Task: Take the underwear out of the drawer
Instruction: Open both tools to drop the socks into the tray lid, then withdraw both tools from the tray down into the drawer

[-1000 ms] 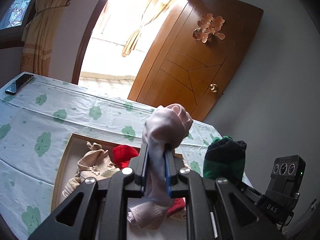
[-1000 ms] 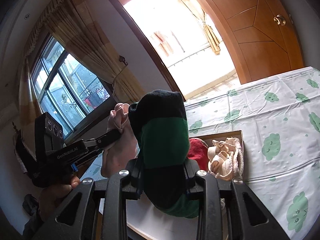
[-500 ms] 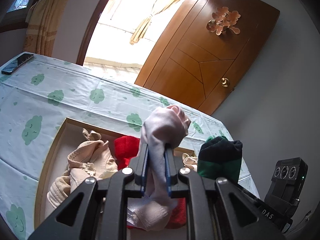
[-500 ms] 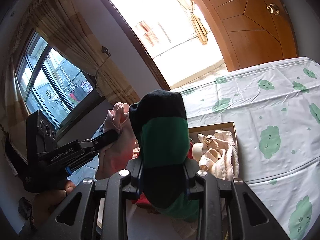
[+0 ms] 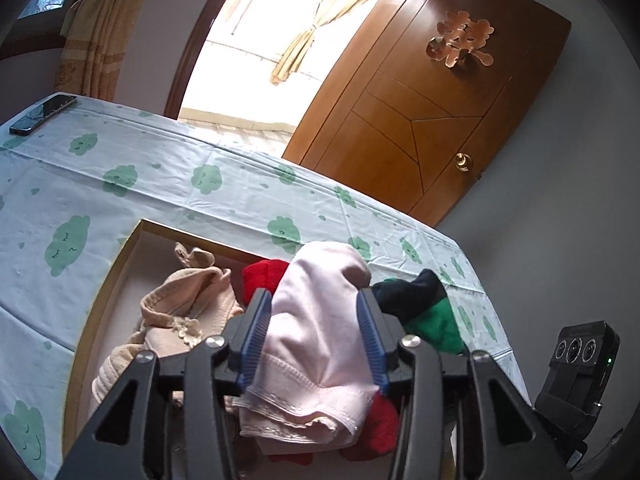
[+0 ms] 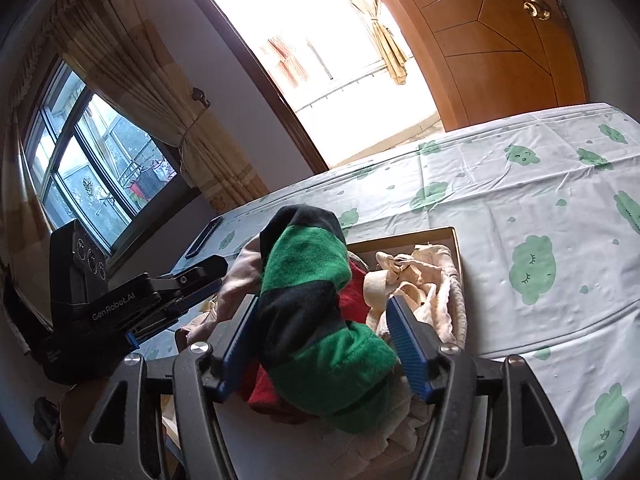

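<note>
Blown-out doorway (image 5: 256,40) glare (fisheye-warped edges)

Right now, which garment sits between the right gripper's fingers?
The green-and-black one, striped in two colours. The pink one is at the left gripper; the red and beige ones lie in the drawer. The right gripper has just been opening.

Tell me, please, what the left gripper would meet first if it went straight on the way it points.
Most likely the pink underwear lying between the left gripper and its just-opened jaws, then the red garment in the drawer; depth is unclear.
</note>
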